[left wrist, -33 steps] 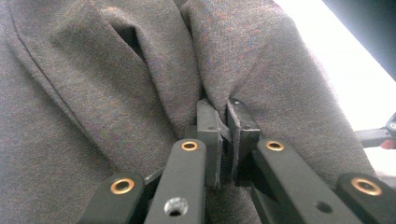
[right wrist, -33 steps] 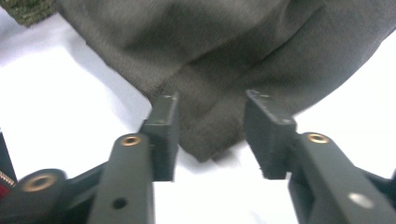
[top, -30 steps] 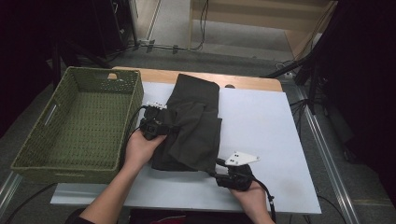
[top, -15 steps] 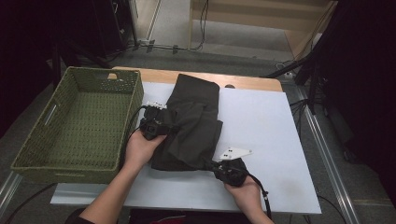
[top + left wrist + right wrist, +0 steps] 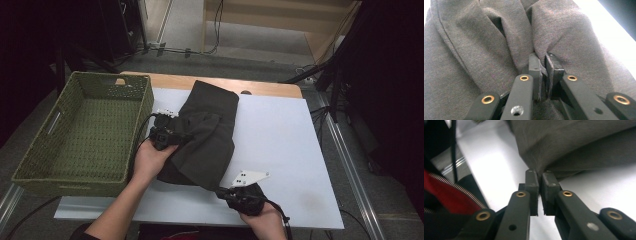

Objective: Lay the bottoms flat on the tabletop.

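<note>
A dark grey garment (image 5: 210, 135) lies bunched on the white tabletop (image 5: 285, 135). My left gripper (image 5: 186, 136) sits at the garment's left side, shut on a raised fold of it. In the left gripper view, cloth (image 5: 486, 37) is pinched between that gripper's (image 5: 543, 60) pads. My right gripper (image 5: 220, 191) is at the garment's near lower corner. Its jaws have just closed and then eased slightly, and in the right gripper view the cloth's edge (image 5: 574, 142) stays clamped in this gripper (image 5: 540, 176). That corner hangs a little off the table.
An empty green woven basket (image 5: 70, 181) stands at the table's left, close to my left hand. The bare white surface runs to the right of the garment. A wooden strip (image 5: 270, 89) borders the far edge, with cables on the floor beyond.
The right gripper closed on the garment's near corner, then drew it slightly toward the near edge and up. The left gripper has held still on its fold.
</note>
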